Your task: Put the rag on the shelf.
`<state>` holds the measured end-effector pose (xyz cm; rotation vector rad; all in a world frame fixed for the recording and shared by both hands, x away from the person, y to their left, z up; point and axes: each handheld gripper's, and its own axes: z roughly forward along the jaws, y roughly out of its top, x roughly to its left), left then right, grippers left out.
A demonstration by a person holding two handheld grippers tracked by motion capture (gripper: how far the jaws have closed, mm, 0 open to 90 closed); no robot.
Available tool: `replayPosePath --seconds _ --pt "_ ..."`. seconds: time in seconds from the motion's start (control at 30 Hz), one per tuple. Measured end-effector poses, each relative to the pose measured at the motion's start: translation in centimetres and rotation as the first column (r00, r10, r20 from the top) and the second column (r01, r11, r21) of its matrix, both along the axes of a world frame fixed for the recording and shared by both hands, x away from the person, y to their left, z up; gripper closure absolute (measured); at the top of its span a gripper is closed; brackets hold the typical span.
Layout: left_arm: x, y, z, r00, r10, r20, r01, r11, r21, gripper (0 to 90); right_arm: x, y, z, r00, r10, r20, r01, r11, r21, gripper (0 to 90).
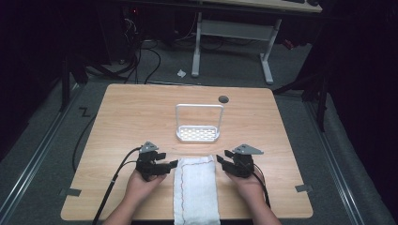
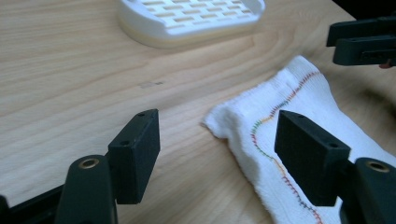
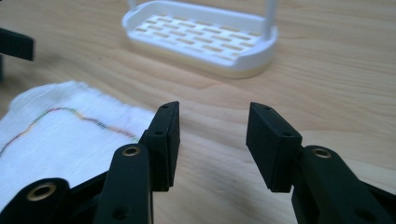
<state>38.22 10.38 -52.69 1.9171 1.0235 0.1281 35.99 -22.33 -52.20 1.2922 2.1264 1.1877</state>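
Both grippers, left (image 1: pixel 172 164) and right (image 1: pixel 221 161), had jaws apart flanking the towel (image 1: pixel 195 187); uneven pinches could've bunched it.

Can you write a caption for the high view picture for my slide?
Two hand-held grippers, left gripper and right gripper, open beside a folded white towel, white rack behind, on a wooden table.

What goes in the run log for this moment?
left hand-held gripper open | right hand-held gripper open | towel between them | rack empty
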Motion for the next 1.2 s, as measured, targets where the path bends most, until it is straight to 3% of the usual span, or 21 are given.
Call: replayPosePath --seconds 0.17,0.27,0.4,0.57,0.7,0.97,1.03,1.07,1.2 --pt "-0.2 -1.4 -0.5 0.9988 -0.042 -0.027 0.043 0.9989 0.019 34.2 -0.2 1.6 -0.5 0.9982 0.052 -0.030 -0.052 0.999 -0.010 54.2" --pt "0.1 -2.1 -0.9 0.9989 -0.043 -0.020 0.044 0.9961 0.076 41.6 -0.2 2.6 -1.0 0.9954 0.076 -0.058 -0.078 0.996 -0.037 52.7" --pt "0.6 -2.0 -1.0 0.9974 -0.045 -0.057 0.046 0.9987 0.023 44.8 -0.1 2.9 -1.2 0.9946 0.076 -0.071 -0.079 0.996 -0.039 52.6" --pt "0.3 -2.6 -0.9 0.9972 -0.053 -0.053 0.056 0.9971 0.052 53.1 0.3 2.8 -1.4 0.9949 0.066 -0.076 -0.070 0.997 -0.043 52.0" --pt "0.2 -3.1 -0.9 0.9985 -0.040 -0.037 0.042 0.9971 0.064 53.9 0.6 2.7 -1.6 0.9950 0.043 -0.090 -0.046 0.998 -0.037 51.4" --pt "0.0 -3.7 -1.0 0.9998 -0.022 0.003 0.021 0.9949 0.098 60.2 0.6 3.0 -1.7 0.9948 0.051 -0.088 -0.055 0.998 -0.034 51.7" --pt "-0.1 -3.9 -1.0 0.9999 -0.010 0.012 0.009 0.9942 0.107 63.9 0.6 3.2 -1.7 0.9946 0.060 -0.085 -0.063 0.997 -0.038 52.7" --pt "-0.3 -4.0 -1.0 0.9994 -0.004 0.034 0.000 0.9906 0.137 68.1 0.6 3.2 -1.7 0.9945 0.064 -0.083 -0.068 0.997 -0.041 53.2" --pt "-0.4 -4.2 -1.1 0.9988 0.007 0.049 -0.014 0.9904 0.137 73.0 0.5 3.3 -1.7 0.9953 0.051 -0.082 -0.055 0.998 -0.041 58.4"
